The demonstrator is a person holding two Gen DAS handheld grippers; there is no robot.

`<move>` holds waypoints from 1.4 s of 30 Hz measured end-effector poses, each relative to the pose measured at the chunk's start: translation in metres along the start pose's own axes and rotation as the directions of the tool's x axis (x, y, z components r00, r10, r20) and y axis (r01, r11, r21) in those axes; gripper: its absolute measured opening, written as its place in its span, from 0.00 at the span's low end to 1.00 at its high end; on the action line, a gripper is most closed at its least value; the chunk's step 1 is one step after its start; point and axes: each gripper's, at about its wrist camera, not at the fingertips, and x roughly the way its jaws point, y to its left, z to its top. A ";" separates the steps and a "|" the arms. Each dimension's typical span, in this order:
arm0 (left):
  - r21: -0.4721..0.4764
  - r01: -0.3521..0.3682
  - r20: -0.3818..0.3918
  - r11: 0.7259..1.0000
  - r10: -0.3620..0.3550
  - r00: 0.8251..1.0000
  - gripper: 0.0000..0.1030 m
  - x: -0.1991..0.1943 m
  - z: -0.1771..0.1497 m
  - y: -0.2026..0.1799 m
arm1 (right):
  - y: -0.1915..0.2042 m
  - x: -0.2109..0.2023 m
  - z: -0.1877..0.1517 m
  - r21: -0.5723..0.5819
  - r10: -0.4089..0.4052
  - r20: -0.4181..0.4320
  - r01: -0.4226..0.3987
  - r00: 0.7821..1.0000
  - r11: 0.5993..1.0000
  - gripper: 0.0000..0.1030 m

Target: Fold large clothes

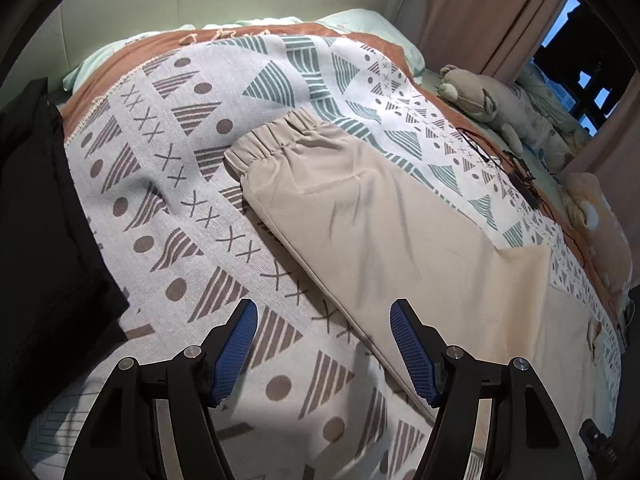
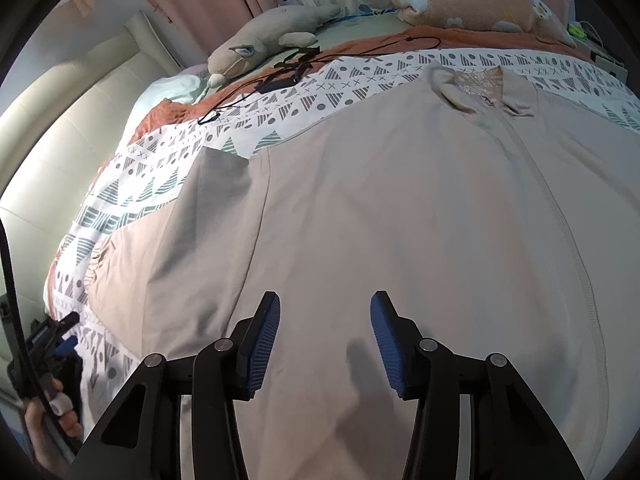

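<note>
**Beige jacket spread flat on the patterned bed, both tools spread and empty**

A large beige jacket [image 2: 400, 208] lies front-up on a blanket [image 1: 168, 184] printed with triangles, dots and crosses, which covers the bed.

The right wrist view shows most of the garment: the collar [image 2: 476, 88] at the far end, a closed front seam running down from it, and one sleeve stretched out to the left. The right gripper [image 2: 324, 332] hangs over the lower body of the jacket with its blue pads wide apart and nothing between them; whether the tips touch the cloth cannot be told. At the lower left edge of this view a hand [image 2: 56, 420] holds the other tool.

The left wrist view shows what the right one barely catches: the sleeve [image 1: 360, 216] lying diagonally across the blanket, ending in a gathered elastic cuff [image 1: 268, 140]. The left gripper [image 1: 324, 336] hangs with its fingers spread, one pad over the blanket and the other over the sleeve's near edge, gripping nothing. A black garment [image 1: 44, 216] lies at the left side, seen only here.

Both views show a grey plush toy [image 2: 264, 44] and a thin black cable [image 2: 288, 68] at the far side of the bed; a pink plush toy [image 2: 476, 0] lies beyond the collar.
</note>
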 end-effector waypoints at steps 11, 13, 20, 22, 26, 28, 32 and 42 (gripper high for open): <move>0.045 -0.030 0.025 0.999 0.029 0.999 0.03 0.023 0.020 -0.012 | 0.017 0.025 -0.024 0.021 0.165 -0.076 -0.163 0.983 0.986 0.18; 0.072 -0.002 0.057 0.997 -0.002 0.998 0.03 0.005 0.026 -0.018 | 0.020 0.028 -0.026 0.033 0.202 -0.090 -0.200 0.975 0.979 0.14; 0.151 0.054 0.170 0.987 -0.080 0.982 0.02 -0.076 0.053 -0.048 | 0.039 0.040 -0.041 0.047 0.285 -0.141 -0.281 0.948 0.959 0.12; 0.168 0.075 0.176 0.983 -0.104 0.979 0.02 -0.095 0.057 -0.059 | 0.046 0.044 -0.044 0.045 0.312 -0.156 -0.309 0.937 0.950 0.12; 0.221 0.119 0.198 0.968 -0.164 0.966 0.02 -0.131 0.057 -0.087 | 0.061 0.058 -0.052 0.044 0.347 -0.194 -0.346 0.917 0.937 0.12; 0.256 0.139 0.196 0.957 -0.192 0.962 0.02 -0.144 0.052 -0.104 | 0.066 0.066 -0.057 0.048 0.356 -0.221 -0.355 0.908 0.934 0.11; 0.323 0.201 0.168 0.925 -0.265 0.950 0.02 -0.166 0.038 -0.139 | 0.066 0.076 -0.059 0.067 0.386 -0.235 -0.382 0.892 0.922 0.08; 0.490 0.297 0.099 0.820 -0.390 0.915 0.02 -0.204 -0.007 -0.232 | 0.051 0.067 -0.059 0.127 0.468 -0.259 -0.450 0.845 0.884 0.08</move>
